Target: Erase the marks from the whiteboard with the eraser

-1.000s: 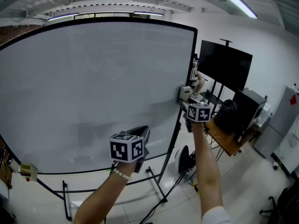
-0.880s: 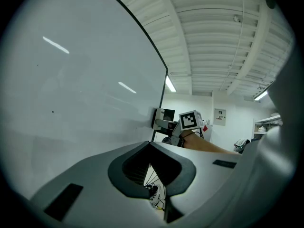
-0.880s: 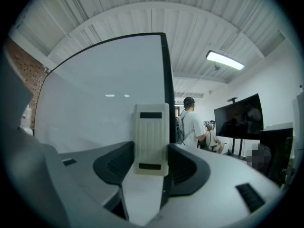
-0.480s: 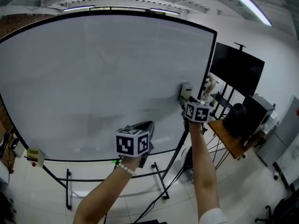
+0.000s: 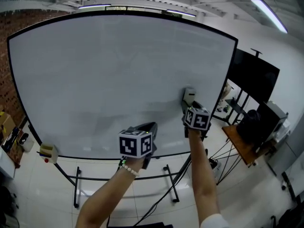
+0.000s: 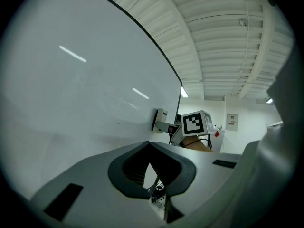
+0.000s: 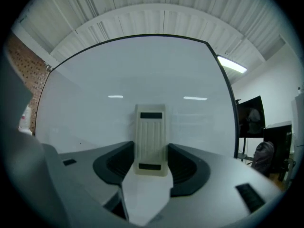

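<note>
Eraser (image 7: pixel 151 139): cream, ribbed, flat against the whiteboard (image 5: pixel 95 70)
My right gripper (image 5: pixel 189 107): clamped on the eraser
My left gripper (image 6: pixel 149 148): jaws together, holding nothing

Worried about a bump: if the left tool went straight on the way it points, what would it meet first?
Probably the whiteboard, at a shallow angle, short of the eraser in the right tool; depth is unclear.
</note>
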A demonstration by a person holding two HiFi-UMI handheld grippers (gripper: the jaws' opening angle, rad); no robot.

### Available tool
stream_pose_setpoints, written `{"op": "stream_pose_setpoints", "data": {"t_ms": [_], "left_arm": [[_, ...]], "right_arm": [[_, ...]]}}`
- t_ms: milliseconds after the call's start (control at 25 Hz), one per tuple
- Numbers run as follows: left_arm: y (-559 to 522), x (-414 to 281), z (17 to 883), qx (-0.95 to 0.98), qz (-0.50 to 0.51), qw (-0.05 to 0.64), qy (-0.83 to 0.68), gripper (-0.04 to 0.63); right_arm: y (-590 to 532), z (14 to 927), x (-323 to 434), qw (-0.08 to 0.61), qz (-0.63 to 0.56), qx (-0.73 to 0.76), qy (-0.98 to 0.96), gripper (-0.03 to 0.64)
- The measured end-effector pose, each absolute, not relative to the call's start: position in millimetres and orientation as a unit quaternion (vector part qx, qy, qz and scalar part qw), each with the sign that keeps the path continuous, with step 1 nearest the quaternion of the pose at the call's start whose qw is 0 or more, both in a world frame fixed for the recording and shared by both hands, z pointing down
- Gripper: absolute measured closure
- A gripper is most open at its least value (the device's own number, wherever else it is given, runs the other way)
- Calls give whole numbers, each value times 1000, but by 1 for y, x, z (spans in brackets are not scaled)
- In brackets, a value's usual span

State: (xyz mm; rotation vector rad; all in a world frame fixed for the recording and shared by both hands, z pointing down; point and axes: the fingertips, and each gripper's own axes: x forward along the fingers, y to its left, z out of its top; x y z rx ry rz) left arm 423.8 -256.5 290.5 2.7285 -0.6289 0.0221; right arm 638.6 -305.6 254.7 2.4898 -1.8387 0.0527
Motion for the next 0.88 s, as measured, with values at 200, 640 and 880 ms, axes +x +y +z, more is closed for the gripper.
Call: {"op": "stream_pose_setpoints", "data": {"t_ms": [200, 640, 880], "left_arm": [[-268, 379, 289, 957, 2, 171, -232, 607], [-294, 271, 297, 945, -10, 183, -270, 607], [-311, 201, 299, 937, -24, 189, -293, 607]], "right_arm": [[-319, 255, 589, 24, 24, 803, -596, 368], [-357, 253, 457, 33, 16, 785, -618, 368], [-385, 249, 369, 33, 21, 771, -635, 368]]}}
